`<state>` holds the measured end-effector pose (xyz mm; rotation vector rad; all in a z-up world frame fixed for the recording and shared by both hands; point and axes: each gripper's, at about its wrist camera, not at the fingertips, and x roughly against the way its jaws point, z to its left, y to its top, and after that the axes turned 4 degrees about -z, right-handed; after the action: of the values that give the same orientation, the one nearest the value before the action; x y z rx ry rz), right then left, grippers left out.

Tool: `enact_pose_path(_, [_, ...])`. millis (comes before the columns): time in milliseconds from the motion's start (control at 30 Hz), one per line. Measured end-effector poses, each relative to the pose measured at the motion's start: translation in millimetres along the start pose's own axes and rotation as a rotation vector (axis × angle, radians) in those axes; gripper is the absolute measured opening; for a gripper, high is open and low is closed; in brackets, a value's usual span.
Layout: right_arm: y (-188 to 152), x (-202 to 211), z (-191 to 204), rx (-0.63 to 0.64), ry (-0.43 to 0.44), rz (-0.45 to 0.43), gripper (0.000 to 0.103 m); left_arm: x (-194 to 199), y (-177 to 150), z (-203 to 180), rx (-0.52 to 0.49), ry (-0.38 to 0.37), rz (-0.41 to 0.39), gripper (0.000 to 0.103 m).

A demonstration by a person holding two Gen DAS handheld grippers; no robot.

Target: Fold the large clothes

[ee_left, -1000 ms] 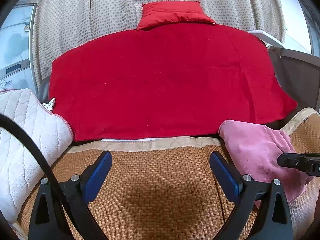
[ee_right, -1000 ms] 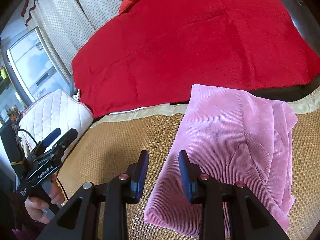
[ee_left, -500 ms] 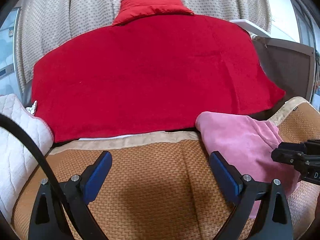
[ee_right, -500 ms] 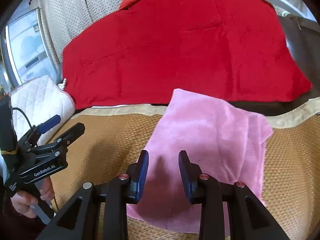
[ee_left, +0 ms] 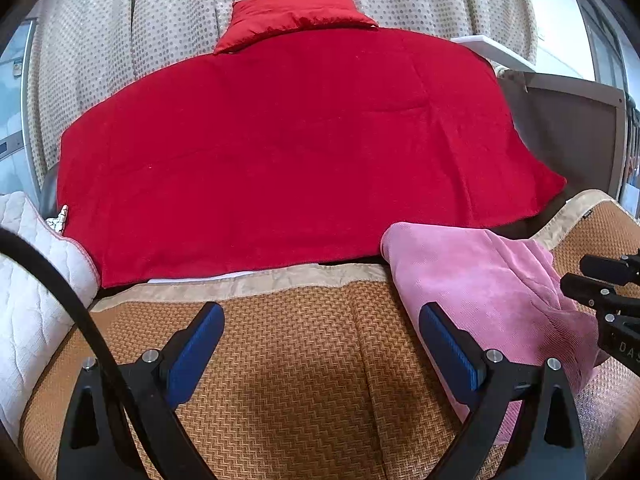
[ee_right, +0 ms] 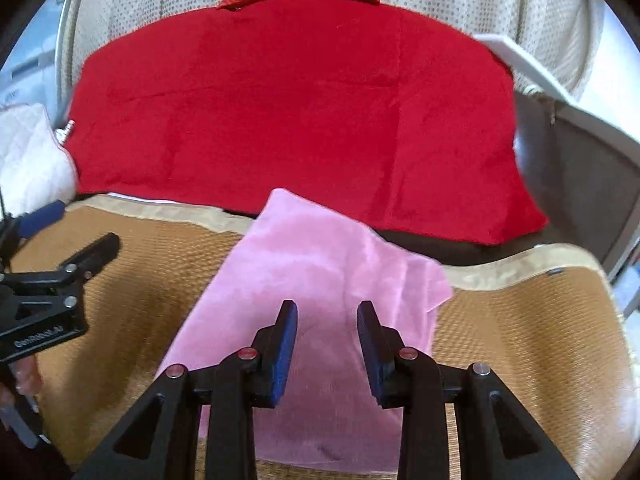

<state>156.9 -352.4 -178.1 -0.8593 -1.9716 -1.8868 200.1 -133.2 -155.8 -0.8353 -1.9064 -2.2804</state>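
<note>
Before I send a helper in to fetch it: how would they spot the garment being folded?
Find the wide red fleece blanket spread across the bed; just in front of it lies a woven tan straw mat. The garment is the pink corduroy cloth on that mat. It is the only pink thing there, ribbed and folded over.
</note>
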Motion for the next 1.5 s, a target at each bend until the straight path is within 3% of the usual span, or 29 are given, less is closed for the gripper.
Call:
enact_pose_path(700, [12, 11, 45, 0.139, -0.073, -0.064, 0.035, 22, -1, 50, 0.036, 0.064, -0.031, 0.098])
enact_pose_path(1500, [17, 22, 111, 0.252, -0.015, -0.100, 0.035, 44, -11, 107, 0.065, 0.139, -0.066, 0.098])
